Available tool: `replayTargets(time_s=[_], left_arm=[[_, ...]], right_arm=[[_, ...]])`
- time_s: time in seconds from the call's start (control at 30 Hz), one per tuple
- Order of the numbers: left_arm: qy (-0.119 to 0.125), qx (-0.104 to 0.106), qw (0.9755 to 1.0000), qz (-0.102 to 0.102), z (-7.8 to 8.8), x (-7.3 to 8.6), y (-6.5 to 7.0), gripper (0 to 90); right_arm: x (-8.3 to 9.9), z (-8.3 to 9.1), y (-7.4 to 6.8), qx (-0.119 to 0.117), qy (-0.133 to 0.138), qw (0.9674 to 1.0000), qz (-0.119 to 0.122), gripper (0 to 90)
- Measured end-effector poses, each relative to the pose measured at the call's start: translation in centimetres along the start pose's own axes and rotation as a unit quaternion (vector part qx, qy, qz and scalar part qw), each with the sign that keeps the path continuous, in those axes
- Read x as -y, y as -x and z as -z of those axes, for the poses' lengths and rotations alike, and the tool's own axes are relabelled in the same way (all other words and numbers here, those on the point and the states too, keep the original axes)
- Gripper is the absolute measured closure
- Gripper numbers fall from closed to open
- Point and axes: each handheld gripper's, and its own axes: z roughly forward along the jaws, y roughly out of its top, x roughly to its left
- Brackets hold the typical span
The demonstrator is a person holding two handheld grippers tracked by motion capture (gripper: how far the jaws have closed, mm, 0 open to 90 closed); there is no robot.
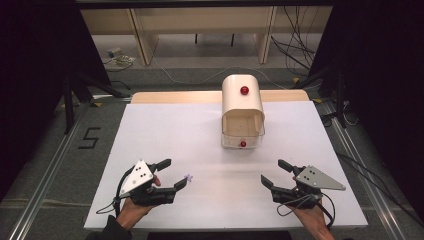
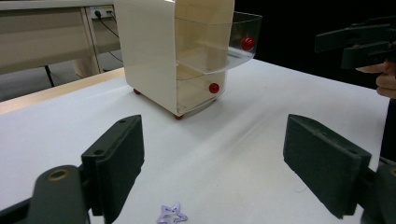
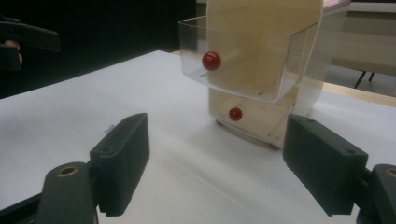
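While both tongs rest low on the white counter [image 1: 165, 130], each stands open and empty. Left tongs [image 1: 168, 174]: lower left of the high view, jaws wide. Star clip [image 1: 188, 177]: small, lilac, flat on the counter just beside the left tongs' near jaw tip. Right tongs [image 1: 274, 172]: lower right, jaws apart. Drawer box [image 1: 242, 111]: cream, upper centre, top clear drawer pulled out, red knobs.
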Motion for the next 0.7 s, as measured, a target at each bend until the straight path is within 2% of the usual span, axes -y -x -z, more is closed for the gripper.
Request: replayTargets(time_s=[0.7], left_arm=[[-0.006, 0.0, 1.0, 0.003, -0.28, 0.07, 0.04, 20.0]], right_arm=[[0.0, -0.03, -0.02, 0.0, 0.0, 1.0, -0.002, 24.3]])
